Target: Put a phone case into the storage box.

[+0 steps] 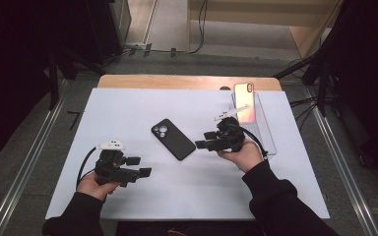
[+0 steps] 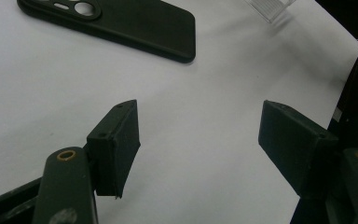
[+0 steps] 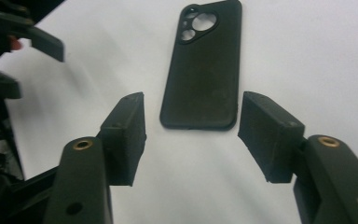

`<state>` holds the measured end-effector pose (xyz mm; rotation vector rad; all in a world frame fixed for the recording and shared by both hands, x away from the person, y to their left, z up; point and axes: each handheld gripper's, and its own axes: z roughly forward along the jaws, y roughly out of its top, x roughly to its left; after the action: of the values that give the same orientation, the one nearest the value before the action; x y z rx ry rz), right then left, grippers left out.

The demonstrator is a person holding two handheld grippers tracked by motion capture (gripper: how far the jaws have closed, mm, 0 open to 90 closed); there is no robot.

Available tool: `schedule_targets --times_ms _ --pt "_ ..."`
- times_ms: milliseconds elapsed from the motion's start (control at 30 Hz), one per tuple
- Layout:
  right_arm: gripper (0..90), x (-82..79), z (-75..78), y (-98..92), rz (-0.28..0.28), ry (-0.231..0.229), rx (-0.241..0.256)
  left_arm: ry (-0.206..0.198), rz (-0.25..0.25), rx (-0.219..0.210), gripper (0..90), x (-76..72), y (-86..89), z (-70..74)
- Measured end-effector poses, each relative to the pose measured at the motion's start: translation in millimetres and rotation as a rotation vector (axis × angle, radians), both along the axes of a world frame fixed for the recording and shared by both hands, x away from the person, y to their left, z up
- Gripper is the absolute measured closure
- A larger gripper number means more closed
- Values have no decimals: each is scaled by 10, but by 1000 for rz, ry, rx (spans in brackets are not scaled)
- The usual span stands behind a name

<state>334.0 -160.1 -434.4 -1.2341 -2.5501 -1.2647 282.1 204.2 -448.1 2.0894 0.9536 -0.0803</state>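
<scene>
A black phone case [image 1: 173, 139] lies flat on the white table [image 1: 128, 113], camera cutout facing up; it shows as the black case [image 2: 116, 21] and as the black case [image 3: 203, 70] in the gripper views. My right gripper [image 1: 202, 144] is open just right of the case, jaws pointing at its lower end, nothing between them; its own view has the right gripper [image 3: 191, 135] a short way from the case. My left gripper [image 1: 140, 166] is open near the table's front left, over bare table, and its own view has the left gripper [image 2: 198, 140] empty.
A phone with a shiny pink back [image 1: 244, 102] leans on a clear stand [image 1: 266, 128] at the back right. The table's wooden edge [image 1: 187, 81] runs along the far side. Cables [image 1: 177, 49] lie on the floor beyond. The other gripper [image 3: 14, 51] shows at the upper left.
</scene>
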Motion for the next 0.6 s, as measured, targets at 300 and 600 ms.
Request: schedule_targets --times_ms 300,600 --pt "285 -199 57 -208 62 -3 50 3 -14 -6 294 -3 -24 11" --pt "277 -403 31 -356 82 -14 34 4 -28 -16 293 -11 -47 24"
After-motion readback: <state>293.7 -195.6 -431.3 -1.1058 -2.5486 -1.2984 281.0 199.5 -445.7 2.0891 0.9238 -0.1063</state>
